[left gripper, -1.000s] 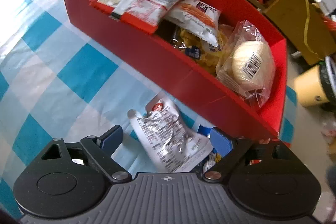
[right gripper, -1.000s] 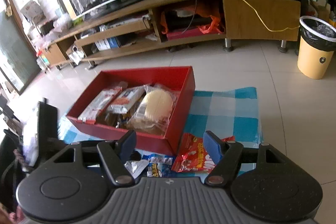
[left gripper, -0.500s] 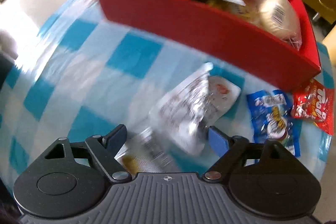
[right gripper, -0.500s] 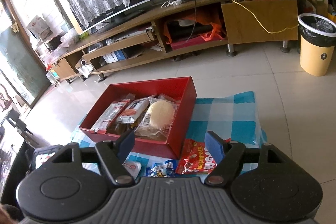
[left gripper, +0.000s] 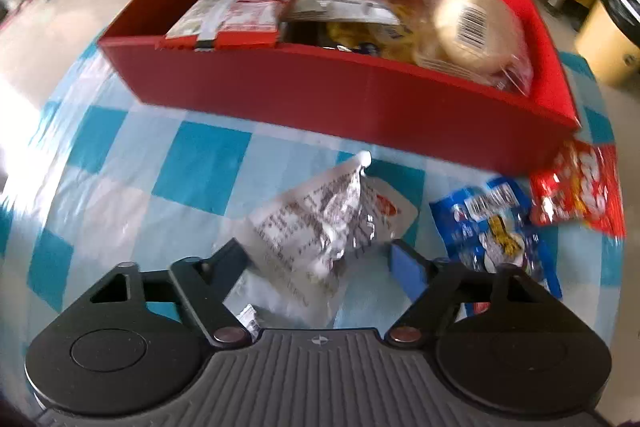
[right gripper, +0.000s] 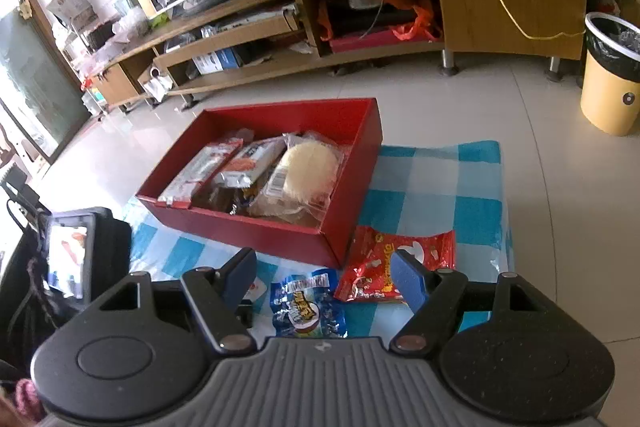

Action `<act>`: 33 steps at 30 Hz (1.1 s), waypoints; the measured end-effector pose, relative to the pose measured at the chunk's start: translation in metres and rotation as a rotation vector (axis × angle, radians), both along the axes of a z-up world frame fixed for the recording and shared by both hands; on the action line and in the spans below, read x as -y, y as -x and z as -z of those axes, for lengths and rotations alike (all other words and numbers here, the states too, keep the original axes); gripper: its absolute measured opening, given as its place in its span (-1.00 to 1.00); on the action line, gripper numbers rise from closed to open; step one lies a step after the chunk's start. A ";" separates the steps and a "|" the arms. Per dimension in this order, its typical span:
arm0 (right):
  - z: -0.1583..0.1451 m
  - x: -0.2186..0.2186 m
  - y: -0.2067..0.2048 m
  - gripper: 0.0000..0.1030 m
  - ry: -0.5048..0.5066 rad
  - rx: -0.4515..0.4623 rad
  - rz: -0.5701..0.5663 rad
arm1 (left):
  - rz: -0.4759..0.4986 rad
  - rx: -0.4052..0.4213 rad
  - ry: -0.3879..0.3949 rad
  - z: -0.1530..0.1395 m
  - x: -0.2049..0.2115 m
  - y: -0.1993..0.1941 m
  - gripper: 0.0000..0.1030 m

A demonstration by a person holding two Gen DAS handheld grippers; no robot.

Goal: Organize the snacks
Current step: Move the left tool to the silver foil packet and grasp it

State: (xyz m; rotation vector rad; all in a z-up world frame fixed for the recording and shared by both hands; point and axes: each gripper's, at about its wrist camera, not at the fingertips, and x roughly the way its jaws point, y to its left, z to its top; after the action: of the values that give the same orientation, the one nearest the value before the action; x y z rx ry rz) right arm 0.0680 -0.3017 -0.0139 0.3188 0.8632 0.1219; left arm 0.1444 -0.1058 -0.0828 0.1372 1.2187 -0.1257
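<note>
The left gripper (left gripper: 320, 259) is the nearer tool: its fingers stand spread apart, nothing gripped, with the silver-white packet (left gripper: 320, 227) lying on the checked cloth (left gripper: 200, 171) directly between and ahead of them, at 12 o'clock. The packet's long axis runs from roughly 7 o'clock to 1 o'clock, its far corner pointing toward the red box (left gripper: 340, 91). The right gripper (right gripper: 324, 275) hangs well above the cloth, fingers likewise spread and empty, the blue packet (right gripper: 306, 307) and red packet (right gripper: 392, 267) below it. Judgement: the left gripper takes the silver-white packet next.
</note>
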 end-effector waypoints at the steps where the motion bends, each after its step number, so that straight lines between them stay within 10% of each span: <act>1: 0.002 -0.001 -0.002 0.42 0.005 -0.009 -0.002 | 0.029 0.003 -0.001 -0.001 -0.002 0.002 0.39; 9: 0.023 -0.026 -0.012 0.42 0.037 -0.091 -0.054 | 0.102 -0.047 0.031 -0.006 -0.046 0.023 -0.43; 13: 0.043 -0.038 -0.017 0.42 0.054 -0.161 -0.081 | 0.129 -0.036 0.038 -0.008 -0.062 0.038 -0.31; 15: 0.051 -0.043 -0.019 0.42 0.077 -0.191 -0.094 | 0.120 -0.007 0.032 -0.015 -0.064 0.034 0.61; 16: 0.055 -0.045 -0.020 0.42 0.088 -0.204 -0.098 | 0.122 0.028 0.035 -0.019 -0.062 0.031 0.72; 25: 0.081 -0.039 -0.024 0.43 0.112 -0.292 -0.091 | 0.567 0.205 -0.107 -0.016 0.004 0.011 0.77; 33: 0.089 -0.034 -0.029 0.54 0.104 -0.313 -0.093 | 0.516 0.060 0.051 -0.002 -0.009 -0.002 0.07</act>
State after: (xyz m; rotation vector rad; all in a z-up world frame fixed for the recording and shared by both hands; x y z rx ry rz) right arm 0.0972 -0.2680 -0.1033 0.2021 1.1910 0.1140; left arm 0.1460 -0.0971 -0.0803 0.4073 1.0969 -0.5971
